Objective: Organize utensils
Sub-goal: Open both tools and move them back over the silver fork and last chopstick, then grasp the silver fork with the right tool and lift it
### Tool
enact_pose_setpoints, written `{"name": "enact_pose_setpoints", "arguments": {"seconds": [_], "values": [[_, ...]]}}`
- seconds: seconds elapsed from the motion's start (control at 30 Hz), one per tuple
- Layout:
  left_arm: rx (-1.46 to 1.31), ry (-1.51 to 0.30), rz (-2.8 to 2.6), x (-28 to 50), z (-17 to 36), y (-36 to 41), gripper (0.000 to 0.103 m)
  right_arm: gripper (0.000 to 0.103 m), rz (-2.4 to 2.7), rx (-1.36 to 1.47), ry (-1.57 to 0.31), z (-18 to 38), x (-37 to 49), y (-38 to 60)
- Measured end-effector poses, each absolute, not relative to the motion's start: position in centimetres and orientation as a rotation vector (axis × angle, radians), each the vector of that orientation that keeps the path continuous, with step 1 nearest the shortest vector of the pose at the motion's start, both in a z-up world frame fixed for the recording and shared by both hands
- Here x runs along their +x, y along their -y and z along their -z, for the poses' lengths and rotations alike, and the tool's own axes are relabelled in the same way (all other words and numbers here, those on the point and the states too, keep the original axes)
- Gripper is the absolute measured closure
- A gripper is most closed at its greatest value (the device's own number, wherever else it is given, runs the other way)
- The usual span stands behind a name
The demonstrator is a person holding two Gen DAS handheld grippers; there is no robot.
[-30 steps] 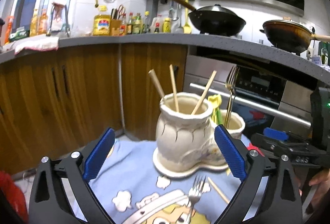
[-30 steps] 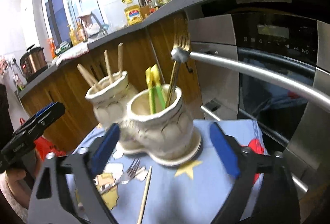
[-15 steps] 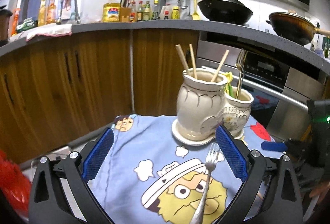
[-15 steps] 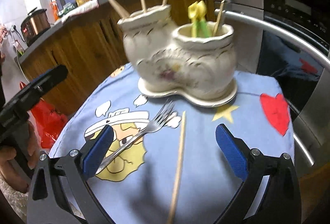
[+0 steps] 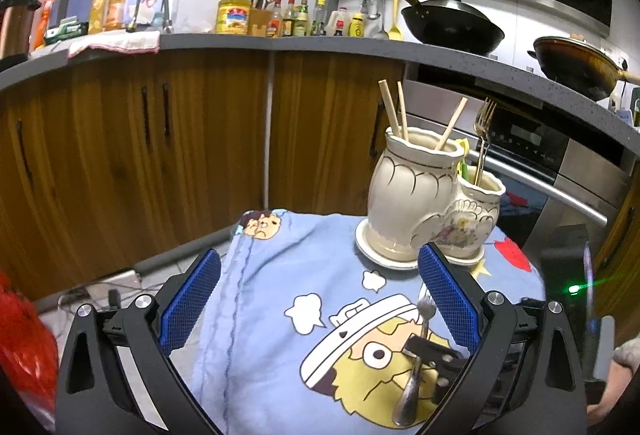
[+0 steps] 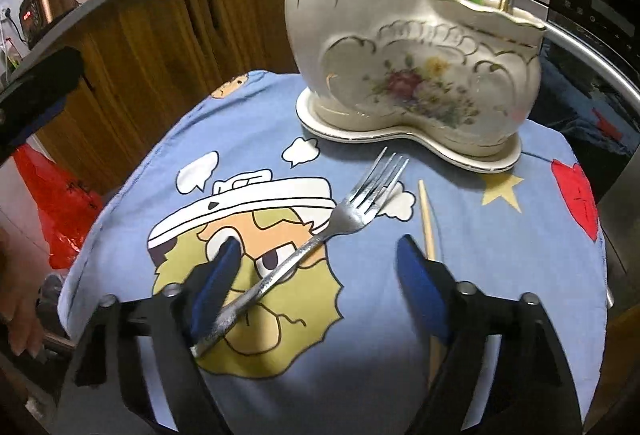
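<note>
A: Left wrist view?
B: Left gripper [image 5: 318, 299] spread wide, holding nothing, above the blue cartoon cloth [image 5: 272, 299]. Ceramic holder [image 5: 428, 203] at far right on the cloth, with chopsticks [image 5: 394, 111] in its tall pot and a gold fork [image 5: 483, 139] in its low one.

A: Right wrist view?
B: Right gripper [image 6: 320, 275] open and low over the cloth, straddling the steel fork [image 6: 320, 239]; grasping nothing. A loose chopstick [image 6: 428, 223] lies beside the right finger; the holder [image 6: 404, 63] stands beyond.
</note>
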State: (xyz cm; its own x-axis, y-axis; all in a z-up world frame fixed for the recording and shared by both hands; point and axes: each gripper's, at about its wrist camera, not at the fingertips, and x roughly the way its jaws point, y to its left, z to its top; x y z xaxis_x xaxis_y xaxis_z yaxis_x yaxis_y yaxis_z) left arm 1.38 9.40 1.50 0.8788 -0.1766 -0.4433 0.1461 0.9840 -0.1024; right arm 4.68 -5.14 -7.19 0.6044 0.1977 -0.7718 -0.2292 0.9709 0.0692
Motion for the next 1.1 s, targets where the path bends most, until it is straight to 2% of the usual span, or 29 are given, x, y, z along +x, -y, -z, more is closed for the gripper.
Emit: {"name": "enact_pose_setpoints", "arguments": {"seconds": [0.1, 0.13, 0.23, 0.27, 0.43, 0.53, 0.77, 0.83, 0.87, 0.9, 1.0, 1.03, 1.07, 1.1], "values": [[-0.076, -0.472, 0.17, 1.2, -1.3, -9.8, 0.005, 0.051, -0.229, -0.075, -0.904, 7.8, 4.8, 4.4], [-0.081, -0.474, 0.172, 1.2, -1.3, -9.9, 0.005, 0.053, -0.226, -0.093, -0.9, 7.7, 4.7, 4.2], [-0.087, -0.47, 0.178, 1.0, -1.4, -10.0, 0.005, 0.066, -0.252, -0.125, -0.897, 7.7, 4.5, 4.0], [-0.088, -0.468, 0.179, 0.9, -1.5, -10.0, 0.005, 0.074, -0.267, -0.135, -0.9, 7.6, 4.4, 4.0], [-0.096, -0.465, 0.184, 0.7, -1.6, -10.2, 0.005, 0.087, -0.322, -0.114, -0.936, 6.9, 3.8, 5.3], [-0.098, -0.466, 0.189, 0.7, -1.6, -10.1, 0.005, 0.103, -0.351, -0.094, -0.968, 6.4, 3.4, 6.5], [-0.091, -0.467, 0.205, 0.5, -1.6, -9.4, 0.005, 0.102, -0.363, -0.021, -1.025, 6.0, 3.2, 7.4], [-0.086, -0.467, 0.206, 0.5, -1.6, -9.1, 0.005, 0.09, -0.355, 0.011, -1.02, 6.1, 3.4, 7.3], [-0.087, -0.467, 0.207, 0.4, -1.6, -9.0, 0.005, 0.081, -0.352, 0.006, -1.008, 6.1, 3.4, 7.2], [-0.089, -0.468, 0.209, 0.4, -1.7, -9.0, 0.005, 0.077, -0.347, -0.004, -0.997, 6.0, 3.5, 6.9], [-0.084, -0.471, 0.21, 0.3, -1.6, -8.9, 0.005, 0.077, -0.317, -0.062, -0.996, 6.9, 4.1, 5.7], [-0.08, -0.471, 0.208, 0.3, -1.6, -8.9, 0.005, 0.079, -0.309, -0.089, -0.972, 6.9, 3.8, 5.5], [-0.078, -0.471, 0.207, 0.3, -1.7, -8.9, 0.005, 0.087, -0.306, -0.138, -0.956, 7.0, 3.3, 5.1], [-0.077, -0.471, 0.208, 0.3, -1.7, -9.0, 0.005, 0.088, -0.313, -0.154, -0.952, 7.0, 2.9, 5.0]]}}
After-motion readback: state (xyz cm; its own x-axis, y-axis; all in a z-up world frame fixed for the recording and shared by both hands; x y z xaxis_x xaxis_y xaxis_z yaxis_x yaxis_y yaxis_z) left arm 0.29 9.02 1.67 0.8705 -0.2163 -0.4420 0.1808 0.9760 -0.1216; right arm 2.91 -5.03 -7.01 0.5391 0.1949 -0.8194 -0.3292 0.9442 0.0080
